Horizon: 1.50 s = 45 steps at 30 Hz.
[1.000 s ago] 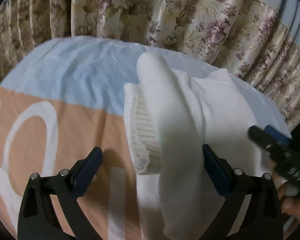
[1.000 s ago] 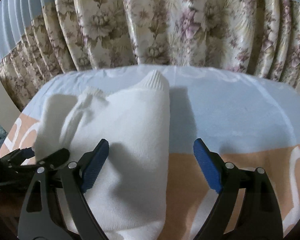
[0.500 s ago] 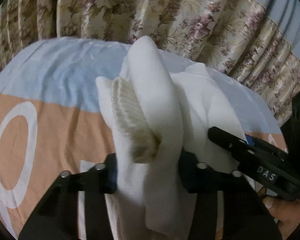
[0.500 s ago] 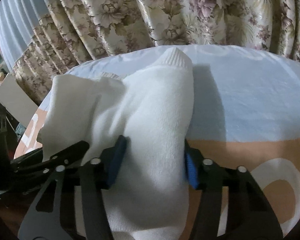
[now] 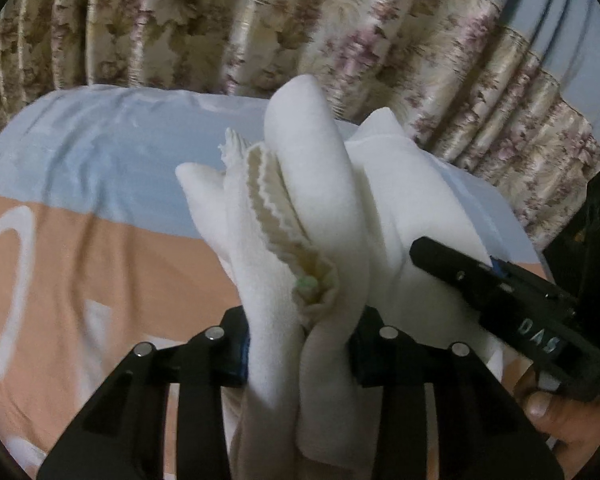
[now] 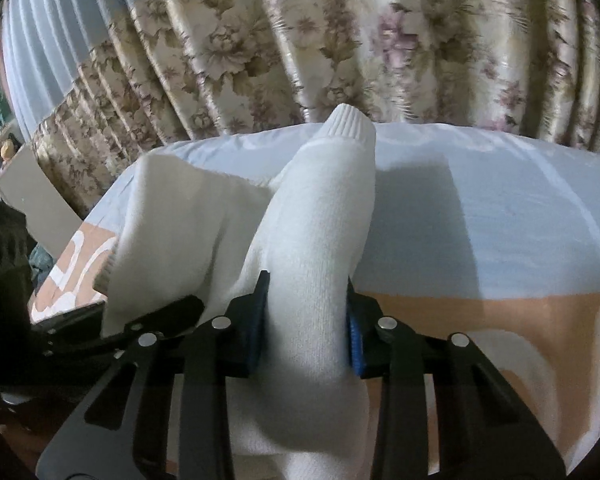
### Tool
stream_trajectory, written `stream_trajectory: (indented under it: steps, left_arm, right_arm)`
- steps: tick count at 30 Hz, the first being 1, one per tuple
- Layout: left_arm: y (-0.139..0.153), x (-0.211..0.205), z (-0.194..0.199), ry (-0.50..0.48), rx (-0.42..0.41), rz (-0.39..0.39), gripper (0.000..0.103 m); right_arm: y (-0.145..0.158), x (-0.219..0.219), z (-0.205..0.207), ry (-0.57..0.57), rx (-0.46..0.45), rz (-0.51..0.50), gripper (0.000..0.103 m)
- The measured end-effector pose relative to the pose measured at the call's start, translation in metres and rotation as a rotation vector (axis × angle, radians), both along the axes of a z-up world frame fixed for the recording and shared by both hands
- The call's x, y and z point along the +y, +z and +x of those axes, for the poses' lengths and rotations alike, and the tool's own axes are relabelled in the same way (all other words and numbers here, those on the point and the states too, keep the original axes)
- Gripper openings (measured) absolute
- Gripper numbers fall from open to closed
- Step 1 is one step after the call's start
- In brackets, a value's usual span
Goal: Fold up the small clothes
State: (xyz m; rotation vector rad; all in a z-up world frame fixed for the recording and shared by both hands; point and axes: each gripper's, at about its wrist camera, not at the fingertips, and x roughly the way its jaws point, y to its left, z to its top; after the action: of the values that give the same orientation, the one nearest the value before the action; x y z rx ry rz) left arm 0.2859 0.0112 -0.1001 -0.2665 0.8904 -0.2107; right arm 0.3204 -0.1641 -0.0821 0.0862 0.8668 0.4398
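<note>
The left gripper (image 5: 300, 344) and right gripper (image 6: 306, 320) are each closing on bunched folds of the white sweater (image 6: 204, 216) on the bed (image 6: 480, 208); uneven pulls could skew the fold.

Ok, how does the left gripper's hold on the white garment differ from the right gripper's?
The left gripper pinches a bunch of several loose layers of the white garment; the right gripper pinches one smooth rolled fold. By the left gripper a wavy ribbed edge runs down to the pads; by the right gripper the ribbed cuff sits at the fold's far tip. Shared: both jaws are closing, with the garment pressed between them.
</note>
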Motion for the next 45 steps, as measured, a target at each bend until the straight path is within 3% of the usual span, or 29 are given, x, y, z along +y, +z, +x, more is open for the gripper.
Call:
stream_trajectory:
  steps: [8,12,13,14,17,19,22,29,33,37,40,45]
  left_arm:
    - [-0.001,-0.115,-0.014,-0.104,0.011,-0.076,0.036]
    - [-0.005,-0.161,-0.013,-0.141,0.030,-0.047,0.039]
    - [-0.008,-0.170,-0.012,-0.133,0.035,-0.011,0.043]
    - [-0.009,-0.174,-0.012,-0.116,0.031,0.023,0.055]
    - [-0.013,-0.159,-0.009,-0.007,0.023,0.062,0.088]
    - [-0.019,-0.145,-0.006,0.012,0.035,0.053,0.096]
    - [-0.019,-0.131,-0.008,0.011,0.036,0.011,0.098]
    - [0.006,-0.111,-0.026,0.075,-0.075,-0.019,0.097]
    - [-0.010,-0.118,-0.015,0.039,-0.014,0.082,0.098]
    - [-0.002,-0.116,-0.028,0.002,-0.086,0.184,0.098]
    - [0.014,-0.101,-0.046,0.034,-0.128,0.183,0.097]
    - [0.038,-0.069,-0.104,0.057,-0.243,0.268,0.097]
  right_arm:
    - [0.018,-0.114,-0.027,-0.073,0.009,-0.072,0.033]
    - [0.014,-0.167,-0.034,-0.125,0.032,-0.112,0.033]
    - [0.012,-0.173,-0.036,-0.132,0.037,-0.121,0.034]
    - [0.007,-0.178,-0.037,-0.136,0.047,-0.124,0.034]
    - [-0.010,-0.184,-0.042,-0.149,0.073,-0.131,0.038]
    - [-0.012,-0.185,-0.050,-0.167,0.048,-0.123,0.049]
    - [-0.013,-0.180,-0.065,-0.199,0.001,-0.169,0.066]
    - [-0.009,-0.183,-0.115,-0.274,-0.099,-0.199,0.068]
    - [-0.023,-0.177,-0.134,-0.247,-0.071,-0.249,0.069]
    - [-0.023,-0.177,-0.140,-0.260,-0.060,-0.251,0.073]
    - [-0.006,-0.172,-0.152,-0.273,-0.099,-0.252,0.081]
    - [0.019,-0.151,-0.180,-0.237,-0.124,-0.236,0.088]
